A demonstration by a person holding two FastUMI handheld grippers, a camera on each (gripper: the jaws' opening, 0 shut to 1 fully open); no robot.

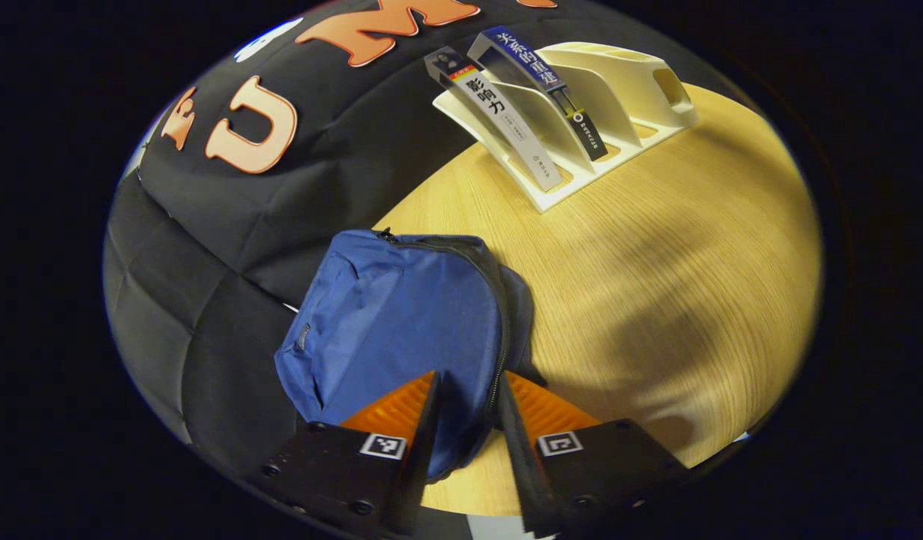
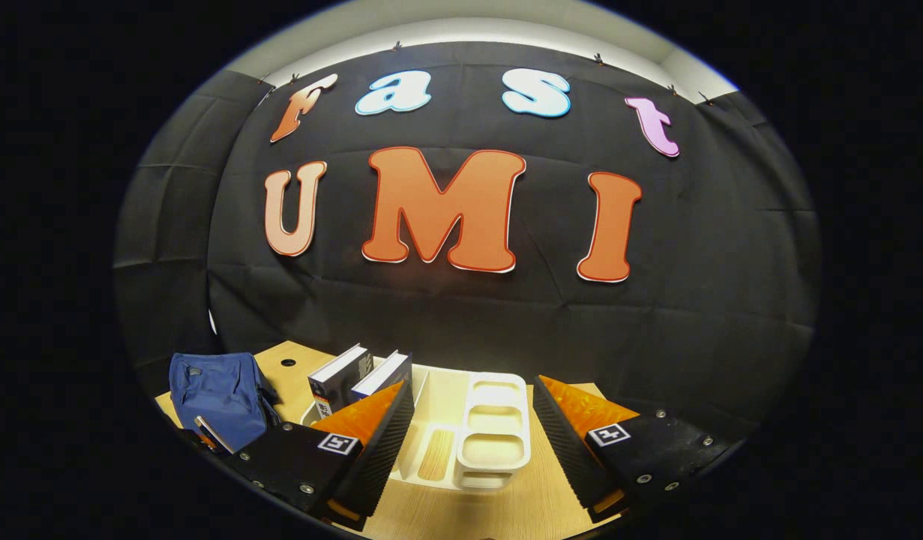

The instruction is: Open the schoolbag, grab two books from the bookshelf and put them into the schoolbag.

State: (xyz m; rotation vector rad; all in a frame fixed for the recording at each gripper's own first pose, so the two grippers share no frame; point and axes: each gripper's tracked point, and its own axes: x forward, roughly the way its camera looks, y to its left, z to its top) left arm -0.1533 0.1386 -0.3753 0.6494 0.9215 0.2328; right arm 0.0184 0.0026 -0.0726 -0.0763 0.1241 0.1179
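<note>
Left gripper (image 1: 467, 386): jaws part-open with a narrow gap, nothing gripped; they hover just over the near edge of the blue schoolbag (image 1: 401, 330), zipper line running between the fingers, contact not clear. Schoolbag lies on the wooden desk (image 1: 656, 285) against the black booth wall, zipper looks closed. Bookshelf (image 1: 581, 112), a white slotted rack, sits at the far side of the desk, well apart from the bag; 2 books lean in its slots, a white-spine book (image 1: 506, 124) and a dark-spine book (image 1: 551, 90) just beside it. Right gripper (image 2: 472, 420): jaws wide open, empty, held above the desk and aimed at the bookshelf (image 2: 495, 427); the 2 books (image 2: 360, 375) stand at the rack's left end, the schoolbag (image 2: 217, 394) further left.
</note>
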